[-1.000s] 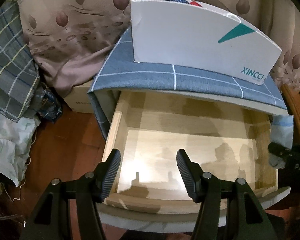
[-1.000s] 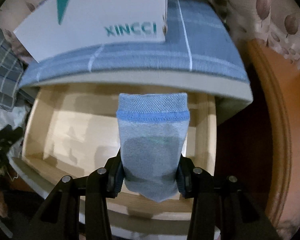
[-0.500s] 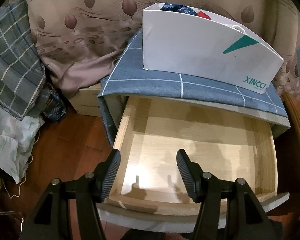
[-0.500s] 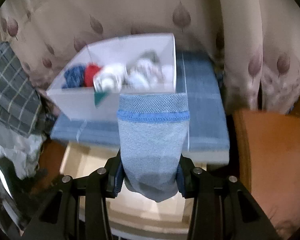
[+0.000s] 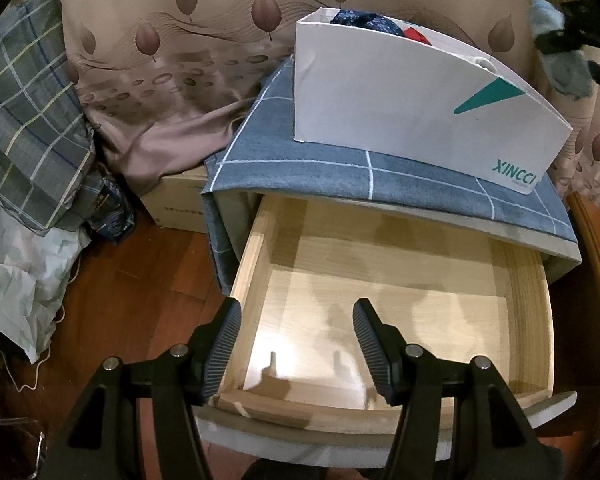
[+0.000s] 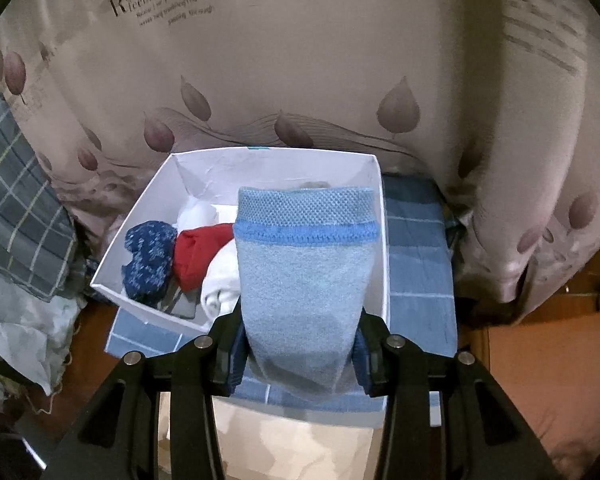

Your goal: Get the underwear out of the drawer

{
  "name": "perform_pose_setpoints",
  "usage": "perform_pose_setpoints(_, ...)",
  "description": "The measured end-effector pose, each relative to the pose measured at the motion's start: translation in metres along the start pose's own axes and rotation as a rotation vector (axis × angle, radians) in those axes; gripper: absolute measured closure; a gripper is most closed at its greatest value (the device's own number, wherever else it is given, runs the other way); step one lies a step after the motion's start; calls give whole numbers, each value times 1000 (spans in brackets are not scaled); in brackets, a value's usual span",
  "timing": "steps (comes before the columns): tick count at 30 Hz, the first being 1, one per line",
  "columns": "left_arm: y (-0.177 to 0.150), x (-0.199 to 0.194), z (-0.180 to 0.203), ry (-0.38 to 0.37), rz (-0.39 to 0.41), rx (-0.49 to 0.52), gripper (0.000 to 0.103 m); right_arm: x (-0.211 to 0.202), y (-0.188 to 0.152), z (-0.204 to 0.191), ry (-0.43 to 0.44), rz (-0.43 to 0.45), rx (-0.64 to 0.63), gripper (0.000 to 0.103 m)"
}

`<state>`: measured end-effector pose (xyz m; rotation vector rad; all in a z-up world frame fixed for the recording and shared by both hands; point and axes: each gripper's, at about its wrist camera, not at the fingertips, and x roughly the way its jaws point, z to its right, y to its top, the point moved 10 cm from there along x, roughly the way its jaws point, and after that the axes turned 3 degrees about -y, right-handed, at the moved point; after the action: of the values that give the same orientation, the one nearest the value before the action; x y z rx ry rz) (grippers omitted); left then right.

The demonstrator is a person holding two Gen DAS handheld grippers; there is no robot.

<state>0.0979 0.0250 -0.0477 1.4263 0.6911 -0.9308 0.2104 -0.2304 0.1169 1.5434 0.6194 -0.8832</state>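
Underwear (image 6: 304,280) clamped in right tool (image 6: 298,354), long axis forward, waistband toward white box (image 6: 276,162); left tool (image 5: 296,344) apart.

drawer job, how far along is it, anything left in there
Done: the pulled-out pale wooden drawer shows only bare wood, with no garment visible in it. In hand: the right gripper is shut on a folded light blue knit garment, held above the white cardboard box, where rolled navy, red and white pieces already lie. The left gripper is open and empty over the drawer. Left: probably dropping this piece into the box.
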Motion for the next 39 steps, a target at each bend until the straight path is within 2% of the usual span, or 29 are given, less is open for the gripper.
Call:
perform_pose_setpoints(8, 2, 0, 0, -4, 6, 0, 43, 42, 18, -8, -24, -29, -1, 63)
perform_pose_setpoints(16, 3, 0, 0, -4, 4, -2, 43, 86, 14, -13, -20, -93, 6, 62)
perform_pose_setpoints(25, 4, 0, 2, 4, 7, 10, 43, 99, 13, -17, -29, -101, -17, 57)
perform_pose_setpoints(28, 5, 1, 3, 7, 6, 11, 43, 93, 14, -17, -20, -76, -12, 49)
perform_pose_setpoints(30, 5, 1, 3, 8, 5, 15, 43, 85, 14, -15, -18, -51, -5, 37)
perform_pose_setpoints(33, 5, 2, 4, 14, 7, 21, 43, 67, 13, -13, -6, -23, 3, 28)
perform_pose_setpoints(37, 4, 2, 4, 16, 10, 24, 43, 37, 8, -11, 15, 8, 13, 22)
perform_pose_setpoints(39, 4, 1, 5, 17, 11, 28, 43, 16, 1, -8, 30, 31, 28, 14)
